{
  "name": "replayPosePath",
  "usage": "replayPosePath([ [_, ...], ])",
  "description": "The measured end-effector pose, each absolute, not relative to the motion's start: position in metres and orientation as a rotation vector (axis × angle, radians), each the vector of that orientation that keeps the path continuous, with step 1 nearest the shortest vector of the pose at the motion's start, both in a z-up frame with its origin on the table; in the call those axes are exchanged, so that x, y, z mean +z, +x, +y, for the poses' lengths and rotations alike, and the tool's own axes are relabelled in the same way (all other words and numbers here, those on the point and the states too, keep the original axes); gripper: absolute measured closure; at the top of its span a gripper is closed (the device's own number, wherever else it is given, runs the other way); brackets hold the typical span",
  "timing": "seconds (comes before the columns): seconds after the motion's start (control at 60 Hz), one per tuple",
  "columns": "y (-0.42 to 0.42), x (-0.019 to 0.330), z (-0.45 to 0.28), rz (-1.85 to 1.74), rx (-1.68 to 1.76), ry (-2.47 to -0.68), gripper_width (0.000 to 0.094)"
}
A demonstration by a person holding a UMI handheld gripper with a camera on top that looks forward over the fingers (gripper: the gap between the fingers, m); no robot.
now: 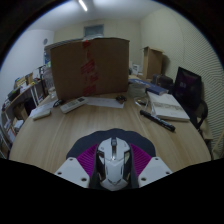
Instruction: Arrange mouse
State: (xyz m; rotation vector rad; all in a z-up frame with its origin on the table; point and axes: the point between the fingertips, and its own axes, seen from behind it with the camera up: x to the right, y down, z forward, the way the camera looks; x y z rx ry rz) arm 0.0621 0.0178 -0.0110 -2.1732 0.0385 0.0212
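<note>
A white and grey mouse (112, 163) with dark sides sits between my gripper's (112, 170) fingers, nose pointing away from me. The magenta pads (90, 158) press against both of its sides, so the gripper is shut on it. A dark rounded mat (112, 137) shows just beyond and around the mouse on the wooden table (100, 125). I cannot tell whether the mouse rests on the mat or is held just above it.
A large cardboard box (90, 65) stands at the table's far side, with a keyboard (73, 104) and white papers (108, 100) in front of it. A notebook (168, 106) and a long black object (156, 120) lie to the right. A black chair (188, 85) stands beyond.
</note>
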Motion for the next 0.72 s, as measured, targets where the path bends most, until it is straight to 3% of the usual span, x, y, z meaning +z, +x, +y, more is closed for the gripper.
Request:
replayPosePath([
  [0.1,0.061,-0.01,0.017,0.072,0.09,-2.199,0.0379],
  [0.217,0.048,-0.007,0.016,0.035,0.169,-2.209,0.0069],
  [0.383,0.051,0.009,-0.003,0.012,0.147,-2.248,0.0101],
  [0.717,0.096,0.15,-0.113,0.054,0.176,-2.163,0.0103],
])
